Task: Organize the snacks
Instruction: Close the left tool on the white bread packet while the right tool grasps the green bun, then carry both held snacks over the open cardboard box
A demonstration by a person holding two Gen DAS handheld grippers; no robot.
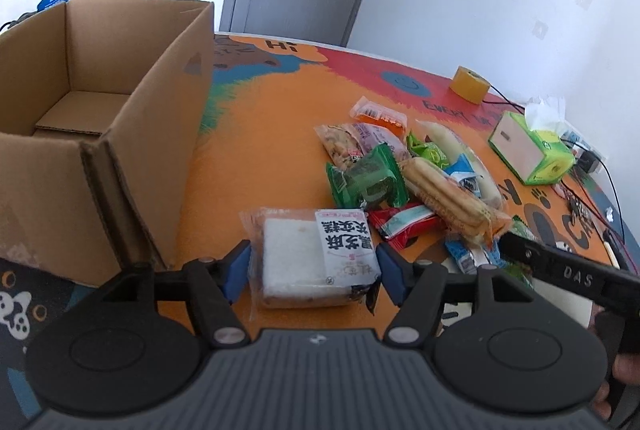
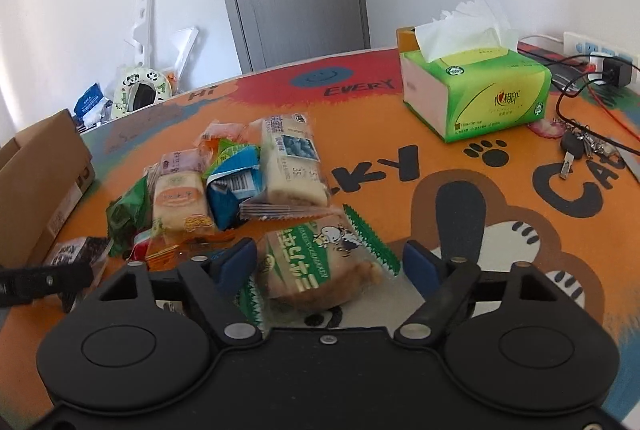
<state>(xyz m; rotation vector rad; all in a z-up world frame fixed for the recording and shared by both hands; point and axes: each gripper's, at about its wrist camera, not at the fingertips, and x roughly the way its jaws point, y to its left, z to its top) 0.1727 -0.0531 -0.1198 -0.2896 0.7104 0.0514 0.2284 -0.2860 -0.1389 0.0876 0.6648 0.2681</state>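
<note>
A clear packet with a white rice cake and a black-and-white label [image 1: 316, 258] lies flat on the orange table mat, between the blue pads of my left gripper [image 1: 314, 270]. The pads just reach its loose wrapper without squeezing it. A green-edged bread packet [image 2: 320, 266] lies between the pads of my right gripper [image 2: 330, 262]; the left pad is at its side and the right pad stands a little clear. A heap of several snack packets [image 1: 404, 173] sits beyond. The open cardboard box [image 1: 100, 133] stands at the left, nothing showing inside.
A green tissue box [image 2: 476, 97] stands at the back right, with a roll of yellow tape [image 1: 468, 83], keys [image 2: 576, 149] and cables with a charger [image 2: 608, 69] nearby. One finger of the right gripper [image 1: 560, 266] crosses the left wrist view. A grey door is behind the table.
</note>
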